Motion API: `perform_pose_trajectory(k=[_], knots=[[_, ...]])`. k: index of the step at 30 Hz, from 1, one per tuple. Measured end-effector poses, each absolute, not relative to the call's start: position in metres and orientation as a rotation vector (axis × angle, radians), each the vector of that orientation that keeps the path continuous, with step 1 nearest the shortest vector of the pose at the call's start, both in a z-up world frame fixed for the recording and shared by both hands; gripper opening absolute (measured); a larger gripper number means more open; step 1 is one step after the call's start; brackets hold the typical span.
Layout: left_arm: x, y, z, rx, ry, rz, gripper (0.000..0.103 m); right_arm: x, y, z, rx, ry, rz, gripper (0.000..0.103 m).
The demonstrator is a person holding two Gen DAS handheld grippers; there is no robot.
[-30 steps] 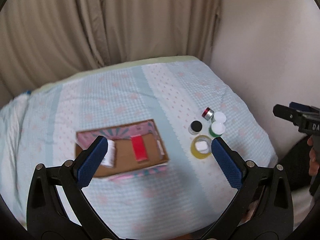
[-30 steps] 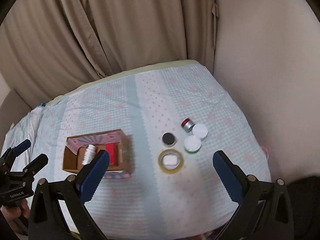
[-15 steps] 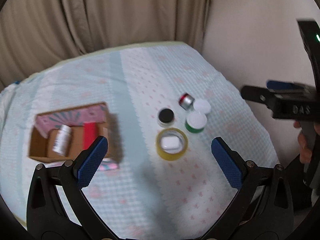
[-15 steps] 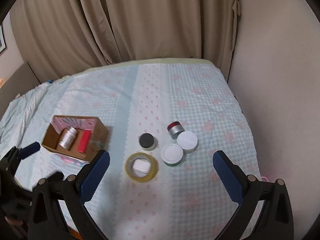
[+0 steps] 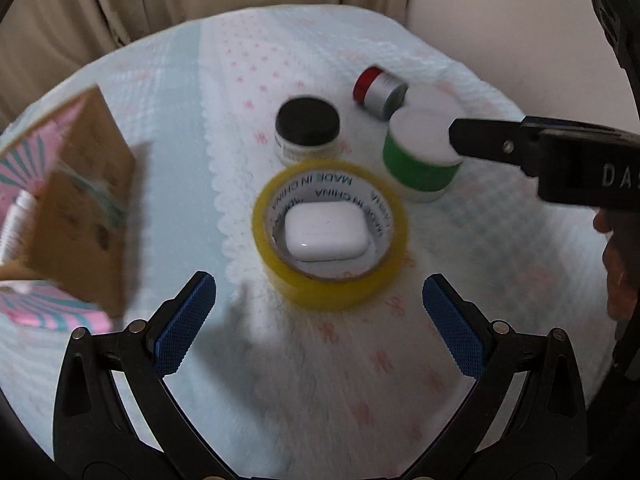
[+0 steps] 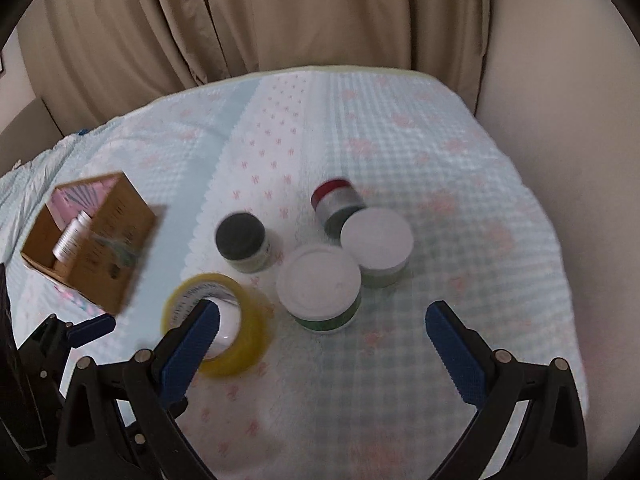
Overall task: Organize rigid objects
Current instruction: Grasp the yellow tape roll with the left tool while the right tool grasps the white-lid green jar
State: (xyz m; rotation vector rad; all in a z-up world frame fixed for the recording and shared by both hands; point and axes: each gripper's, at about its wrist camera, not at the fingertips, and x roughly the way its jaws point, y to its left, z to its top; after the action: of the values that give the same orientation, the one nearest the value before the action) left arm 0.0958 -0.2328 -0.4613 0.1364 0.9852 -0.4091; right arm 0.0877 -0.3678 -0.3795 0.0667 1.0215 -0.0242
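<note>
A yellow tape roll [image 5: 330, 236] lies flat on the patterned cloth with a white earbud case [image 5: 326, 232] inside its ring. Behind it stand a black-lidded jar [image 5: 307, 128], a green jar with a white lid [image 5: 420, 160] and a silver tin with a red end [image 5: 378, 86] on its side. My left gripper [image 5: 320, 320] is open just in front of the tape roll. My right gripper [image 6: 320, 340] is open in front of the green jar [image 6: 320, 288], a second white-lidded jar [image 6: 377, 240] and the tape roll [image 6: 218, 324].
A cardboard box [image 5: 68, 216] stands at the left and holds a white bottle [image 6: 72, 236]. The right gripper's body [image 5: 560, 160] crosses the right of the left wrist view. Curtains [image 6: 280, 20] and a wall [image 6: 560, 100] bound the bed's far and right sides.
Both grippers have moved down and forward toward the cluster of jars and the tape roll, which now look much larger. The box has slid to the left of both views.
</note>
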Motion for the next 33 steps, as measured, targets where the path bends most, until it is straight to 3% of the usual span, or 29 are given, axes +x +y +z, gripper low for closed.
perform_pose_trajectory(k=[9, 16, 33], knots=[[0.114, -0.252, -0.485, 0.174, 0.914, -0.391, 0.103, 0.118, -0.369, -0.434, 0.036, 1.026, -0.007, 0.101], [0.126, -0.259, -0.489, 0.193, 0.924, -0.413, 0.097, 0.132, -0.367, -0.454, 0.047, 1.077, -0.003, 0.069], [0.126, -0.258, -0.471, 0.188, 0.926, -0.414, 0.096, 0.129, -0.368, -0.446, 0.069, 1.090, -0.035, 0.068]])
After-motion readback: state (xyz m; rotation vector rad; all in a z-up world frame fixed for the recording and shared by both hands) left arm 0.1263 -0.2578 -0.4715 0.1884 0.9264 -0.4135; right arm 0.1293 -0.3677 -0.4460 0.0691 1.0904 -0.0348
